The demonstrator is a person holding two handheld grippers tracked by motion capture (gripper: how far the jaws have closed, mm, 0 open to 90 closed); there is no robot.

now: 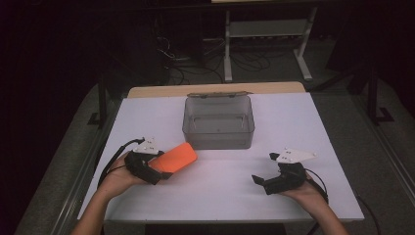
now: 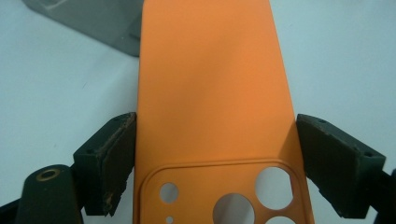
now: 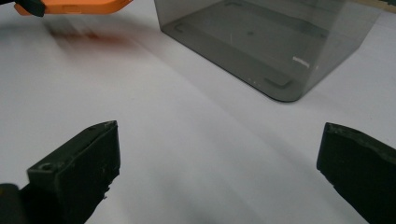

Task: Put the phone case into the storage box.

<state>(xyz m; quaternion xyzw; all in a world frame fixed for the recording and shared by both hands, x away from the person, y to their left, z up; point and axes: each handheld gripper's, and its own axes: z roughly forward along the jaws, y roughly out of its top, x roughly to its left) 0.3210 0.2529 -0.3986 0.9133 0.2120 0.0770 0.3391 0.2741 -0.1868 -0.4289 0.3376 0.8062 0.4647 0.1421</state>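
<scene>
the left gripper point(image 1: 164, 172) clamped the orange phone case point(image 2: 212, 102) by its long edges, just above the table point(image 1: 220, 196) near the empty grey bin point(image 1: 219, 122). placement remained. the right gripper point(image 1: 259, 181) rested wide, empty.

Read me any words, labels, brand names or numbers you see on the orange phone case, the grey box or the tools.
No readable text anywhere.
Orange silicone phone case: plain, no logo.
Smoky grey clear plastic box: a small pale mark on one wall, too small to read.
Left tool, right tool: unmarked.
</scene>
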